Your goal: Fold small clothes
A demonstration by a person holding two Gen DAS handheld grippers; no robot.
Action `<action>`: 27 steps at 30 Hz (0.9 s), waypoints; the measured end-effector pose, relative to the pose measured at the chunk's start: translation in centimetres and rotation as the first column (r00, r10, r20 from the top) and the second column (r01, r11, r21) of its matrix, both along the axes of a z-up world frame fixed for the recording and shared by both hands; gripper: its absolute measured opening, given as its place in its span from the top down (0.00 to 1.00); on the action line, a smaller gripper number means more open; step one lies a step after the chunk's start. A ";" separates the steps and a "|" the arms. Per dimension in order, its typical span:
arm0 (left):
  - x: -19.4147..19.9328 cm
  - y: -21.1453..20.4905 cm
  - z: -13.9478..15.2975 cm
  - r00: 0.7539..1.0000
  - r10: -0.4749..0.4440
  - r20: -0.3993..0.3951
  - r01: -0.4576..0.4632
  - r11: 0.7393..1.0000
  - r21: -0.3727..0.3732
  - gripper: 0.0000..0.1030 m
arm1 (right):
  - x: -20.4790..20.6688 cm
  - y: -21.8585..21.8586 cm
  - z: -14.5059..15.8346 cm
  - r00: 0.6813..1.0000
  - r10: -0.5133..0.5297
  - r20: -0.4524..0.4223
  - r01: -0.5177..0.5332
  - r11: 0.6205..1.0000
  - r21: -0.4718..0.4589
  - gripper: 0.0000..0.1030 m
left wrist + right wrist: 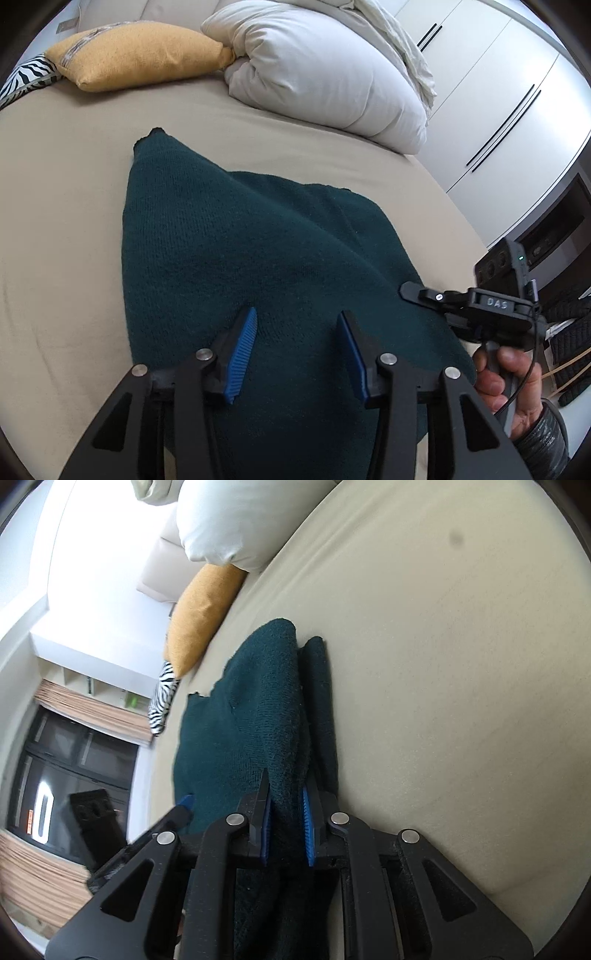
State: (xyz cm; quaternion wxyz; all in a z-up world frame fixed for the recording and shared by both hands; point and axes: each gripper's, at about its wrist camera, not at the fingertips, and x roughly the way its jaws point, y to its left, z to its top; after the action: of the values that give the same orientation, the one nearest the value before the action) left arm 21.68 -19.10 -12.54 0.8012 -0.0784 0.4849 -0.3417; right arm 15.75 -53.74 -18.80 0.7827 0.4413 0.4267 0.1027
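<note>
One dark-green knit garment [240,258], folded.

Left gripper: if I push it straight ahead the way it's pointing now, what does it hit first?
Most likely the dark green knit garment. The left gripper is open above it, pads apart, with the cloth filling the line ahead. Depth is unclear, but nothing else shows before it.

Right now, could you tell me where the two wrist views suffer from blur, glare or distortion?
Left wrist view: sharp and evenly lit; fisheye bends the wardrobe doors, and the green garment shows its knit clearly. Right wrist view: rolled sideways; the window and wall glare, and the left tongs smear at the lower left.
</note>
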 end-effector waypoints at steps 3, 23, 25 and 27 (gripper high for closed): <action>0.3 0.2 -0.1 1.000 0.000 -0.026 0.000 1.000 -0.007 0.54 | -0.8 0.1 3.0 0.998 -0.045 -0.047 0.037 0.986 -0.160 0.80; 2.8 0.2 -1.3 0.983 0.025 -0.183 -0.020 0.999 0.026 0.76 | 8.5 0.9 0.3 0.999 0.024 -0.034 -0.024 1.000 0.004 1.00; 2.5 0.0 -1.2 0.984 0.021 -0.174 -0.014 0.999 0.041 0.76 | 8.0 -0.5 0.3 0.999 -0.041 -0.031 0.041 0.999 0.015 1.00; 2.3 0.1 -1.0 0.986 0.020 -0.166 -0.013 0.999 0.046 0.76 | 7.2 -1.8 0.5 0.994 -0.102 -0.036 0.102 0.995 0.013 1.00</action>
State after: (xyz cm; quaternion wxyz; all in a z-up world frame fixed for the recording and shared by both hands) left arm 23.98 -19.02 -13.57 0.7621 -0.0929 0.5571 -0.3165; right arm 23.00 -55.50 -18.31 0.7761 0.4699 0.4166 0.0579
